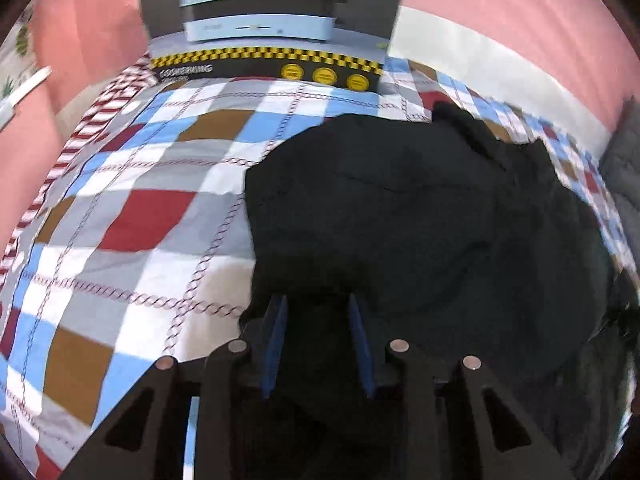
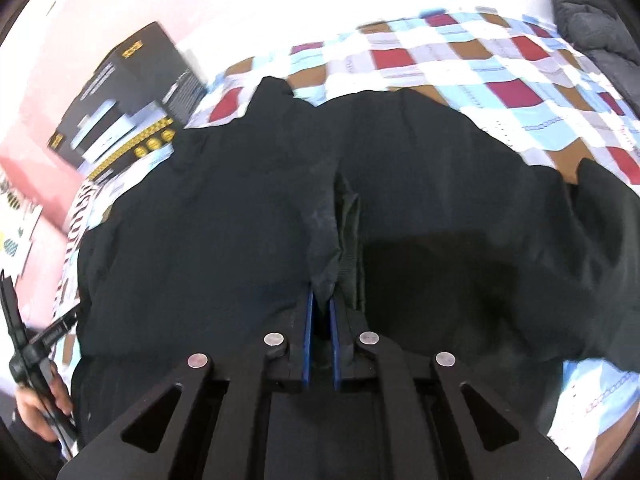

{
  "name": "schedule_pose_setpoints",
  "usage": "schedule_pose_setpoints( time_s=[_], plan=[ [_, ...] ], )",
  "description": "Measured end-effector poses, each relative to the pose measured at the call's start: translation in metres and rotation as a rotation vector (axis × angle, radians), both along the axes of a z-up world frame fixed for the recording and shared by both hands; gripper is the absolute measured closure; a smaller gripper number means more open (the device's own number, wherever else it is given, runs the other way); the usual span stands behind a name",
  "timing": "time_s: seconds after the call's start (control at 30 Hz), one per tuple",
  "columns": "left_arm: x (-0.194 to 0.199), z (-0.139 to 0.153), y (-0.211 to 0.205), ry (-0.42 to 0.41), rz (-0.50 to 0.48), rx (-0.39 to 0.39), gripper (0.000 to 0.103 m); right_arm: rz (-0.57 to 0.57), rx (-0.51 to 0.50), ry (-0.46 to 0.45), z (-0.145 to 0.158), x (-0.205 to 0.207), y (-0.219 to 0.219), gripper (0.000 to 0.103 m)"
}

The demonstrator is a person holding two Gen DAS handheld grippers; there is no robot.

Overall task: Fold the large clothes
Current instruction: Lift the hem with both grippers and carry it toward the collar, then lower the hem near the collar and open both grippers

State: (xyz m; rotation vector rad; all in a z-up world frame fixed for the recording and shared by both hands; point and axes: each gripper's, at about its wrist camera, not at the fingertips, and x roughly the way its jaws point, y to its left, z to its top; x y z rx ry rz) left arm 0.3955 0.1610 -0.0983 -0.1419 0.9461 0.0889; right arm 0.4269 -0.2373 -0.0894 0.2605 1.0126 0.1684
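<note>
Black fabric of the garment (image 2: pixel 240 216) is pinched between the blue pads of my right gripper (image 2: pixel 320 312), which is closed on a raised fold so that I can carry this part over. My left gripper (image 1: pixel 318 332) stands open above the near edge of the same garment (it holds nothing), I think ready to take a second hold. It lies spread on the checkered bedsheet (image 1: pixel 132 216); the appliance box (image 1: pixel 272 24) behind is shut, contents hidden.
</note>
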Motion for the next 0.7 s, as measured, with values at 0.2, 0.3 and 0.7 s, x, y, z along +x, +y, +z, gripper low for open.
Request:
schedule_pose_setpoints(
  time_s=[0.2, 0.3, 0.7],
  plan=[
    [-0.005, 0.012, -0.002, -0.022, 0.006, 0.016, 0.070, 0.032, -0.079, 0.021, 0.003, -0.007, 0.001, 0.092],
    [-0.017, 0.031, -0.003, -0.084, 0.013, 0.099, 0.070, -0.002, -0.108, -0.105, 0.032, -0.022, 0.000, 0.088],
    [-0.020, 0.025, -0.017, -0.028, -0.011, 0.159, 0.070, 0.053, -0.143, -0.009, 0.003, -0.014, 0.011, 0.082]
  ],
)
